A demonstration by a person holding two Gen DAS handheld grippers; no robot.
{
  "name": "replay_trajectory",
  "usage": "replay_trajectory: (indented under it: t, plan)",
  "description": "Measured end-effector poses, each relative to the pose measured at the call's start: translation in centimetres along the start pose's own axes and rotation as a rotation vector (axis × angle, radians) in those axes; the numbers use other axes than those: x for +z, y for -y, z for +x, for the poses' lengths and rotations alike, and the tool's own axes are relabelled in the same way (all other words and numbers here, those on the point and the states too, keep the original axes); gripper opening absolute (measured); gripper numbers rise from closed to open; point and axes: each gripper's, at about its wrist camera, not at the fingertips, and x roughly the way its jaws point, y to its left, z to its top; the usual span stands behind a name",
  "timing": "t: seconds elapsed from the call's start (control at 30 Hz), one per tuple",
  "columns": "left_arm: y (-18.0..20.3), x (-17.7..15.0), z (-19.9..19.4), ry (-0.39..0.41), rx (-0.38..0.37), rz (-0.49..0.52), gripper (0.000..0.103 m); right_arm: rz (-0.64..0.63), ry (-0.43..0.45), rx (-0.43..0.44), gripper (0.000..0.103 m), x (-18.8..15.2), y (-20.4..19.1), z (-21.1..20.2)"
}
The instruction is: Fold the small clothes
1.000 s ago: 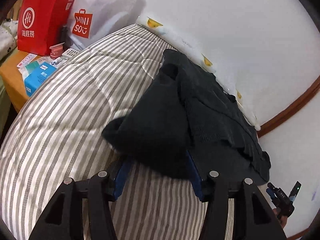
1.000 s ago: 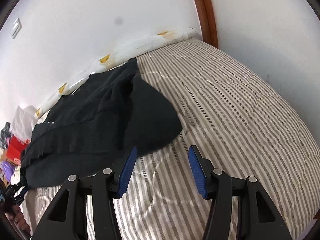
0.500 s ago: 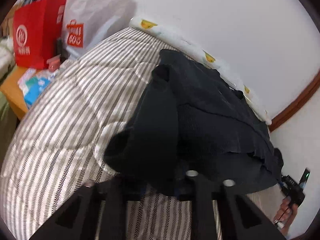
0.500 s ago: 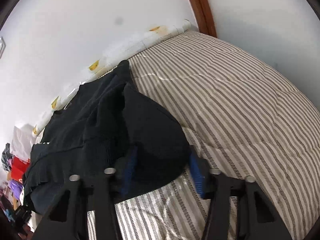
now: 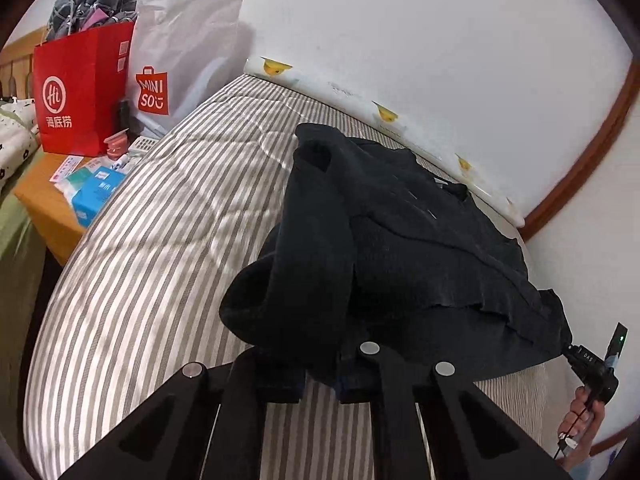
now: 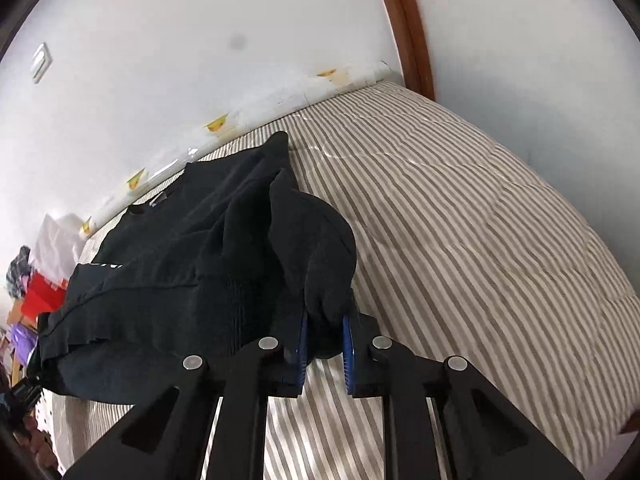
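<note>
A black knit garment (image 5: pixel 400 248) lies on the striped bed (image 5: pixel 152 240), with both sleeves folded in over its body. My left gripper (image 5: pixel 320 376) is shut on the near end of the left sleeve; the cloth covers its fingertips. In the right wrist view the same garment (image 6: pixel 180 264) spreads to the left. My right gripper (image 6: pixel 324 344) is shut on the end of the right sleeve (image 6: pixel 320 248), blue pads pinching the cloth. The right gripper also shows in the left wrist view (image 5: pixel 592 368) at the garment's far hem.
A white wall and a duck-print bolster (image 5: pixel 360 100) run along the bed's far side. A red paper bag (image 5: pixel 80 88), a white Miniso bag (image 5: pixel 176 72) and small boxes (image 5: pixel 96 192) sit on an orange bedside table at left. Striped bedding (image 6: pixel 480 240) extends right.
Both grippers moved forward onto the sleeve ends and closed on them. A second ago both were open just short of the cloth.
</note>
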Motion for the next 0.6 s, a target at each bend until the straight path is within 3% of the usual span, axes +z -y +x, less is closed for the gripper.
replay_trajectory:
  t: [0.27, 0.4, 0.6]
  plan:
    - [-0.4, -5.7, -4.0, 0.010, -0.028, 0.046, 0.010, -0.026, -0.008, -0.032, 0.015, -4.6, 1.9, -4.6]
    - [-0.8, -7.3, -4.5, 0.002, -0.012, 0.050, 0.010, -0.050, -0.024, -0.109, 0.022, -5.8, 2.0, -5.3]
    - [-1.6, -8.0, -5.5, -0.029, -0.015, 0.033, 0.017, -0.110, 0.092, -0.156, 0.026, -6.3, 0.6, -9.3]
